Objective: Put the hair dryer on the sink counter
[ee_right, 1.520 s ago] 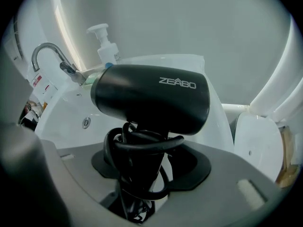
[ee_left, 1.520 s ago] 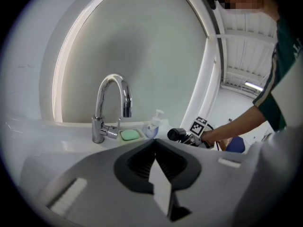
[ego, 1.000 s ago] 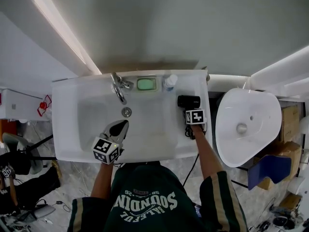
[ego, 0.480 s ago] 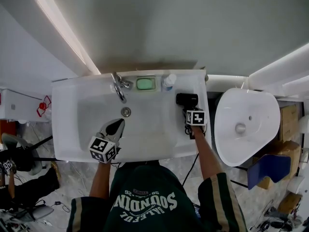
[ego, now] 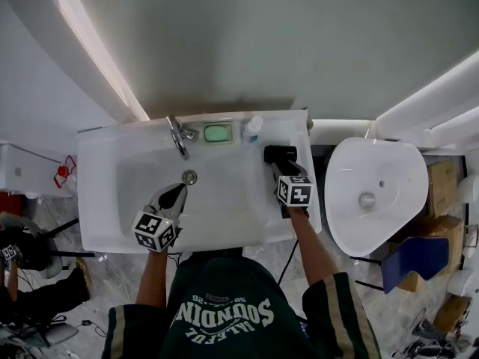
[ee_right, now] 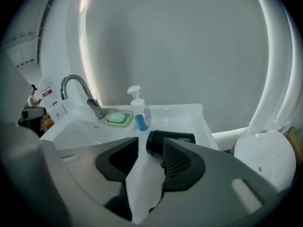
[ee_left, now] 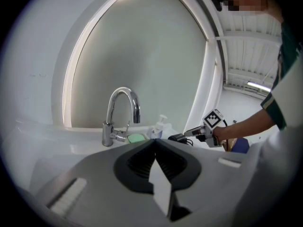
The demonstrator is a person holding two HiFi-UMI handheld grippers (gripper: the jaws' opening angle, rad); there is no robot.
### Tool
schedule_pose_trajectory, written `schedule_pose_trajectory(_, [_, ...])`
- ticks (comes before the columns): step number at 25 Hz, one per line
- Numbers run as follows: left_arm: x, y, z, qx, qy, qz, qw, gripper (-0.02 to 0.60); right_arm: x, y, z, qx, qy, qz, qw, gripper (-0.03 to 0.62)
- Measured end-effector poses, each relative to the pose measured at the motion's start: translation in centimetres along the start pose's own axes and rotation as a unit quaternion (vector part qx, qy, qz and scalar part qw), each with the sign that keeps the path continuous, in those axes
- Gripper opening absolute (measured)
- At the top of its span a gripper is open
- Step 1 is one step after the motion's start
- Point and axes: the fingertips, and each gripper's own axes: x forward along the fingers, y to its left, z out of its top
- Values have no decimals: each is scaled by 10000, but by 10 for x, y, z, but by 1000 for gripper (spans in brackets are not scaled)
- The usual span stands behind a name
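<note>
The black hair dryer point(ego: 278, 154) lies on the white sink counter point(ego: 307, 215), at the basin's back right. In the right gripper view its barrel point(ee_right: 173, 140) rests just past my jaw tips. My right gripper point(ego: 284, 172) hovers over the counter right in front of the dryer; its jaws are closing, a gap still shows between them and nothing is pressed between the pads. My left gripper point(ego: 178, 194) hangs over the front of the basin, jaws together and empty. The left gripper view shows the dryer point(ee_left: 177, 138) and the right gripper point(ee_left: 201, 132) at the far right.
A chrome faucet point(ego: 177, 134), a dish with green soap point(ego: 217, 132) and a pump bottle point(ego: 251, 128) line the back of the sink. The drain point(ego: 190, 176) sits mid-basin. A white toilet point(ego: 370, 193) stands to the right, with cardboard boxes point(ego: 441, 178) beyond it.
The right gripper has drawn back from the hair dryer toward the counter's front edge, leaving the dryer lying on the counter. The left gripper has barely moved.
</note>
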Motion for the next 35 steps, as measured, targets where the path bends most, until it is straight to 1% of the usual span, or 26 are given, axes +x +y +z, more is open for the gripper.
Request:
schedule_pose_trajectory(2, [-2,-2,2,22,-25,4,10000,52,-4,11,1,-29,-104,79,9999,101])
schedule_pose_trajectory(5, [-4,-4,4,32,-60,35,10000,52,-10,28,4,-132,-251,142,9995,5])
schedule_pose_trajectory(10, [-10,-4,6,33,-136,91,9999,52,-21,62,12,-185,-610,469,9969,5])
schedule_pose_trajectory(15, [-15,-5,6,-2,-220,164,9996,52,-33,99,18,-199,-823,913,9922,5])
schedule_pose_trajectory(19, [-17,-5,9,-16,-283,211,9994,52,-46,128,31,-393,-1163,1262,9844,5])
schedule_pose_trajectory(24, [-18,-2,12,-46,-343,259,9991,52,-71,154,62,-586,-1700,1597,9707,5])
schedule_pose_trajectory(30, [-20,-3,15,-49,-417,288,9987,52,-100,170,92,-641,-2181,1826,9565,5])
schedule_pose_trajectory(35, [-23,-7,18,-25,-484,248,9985,52,-111,175,98,-698,-2318,1892,9516,5])
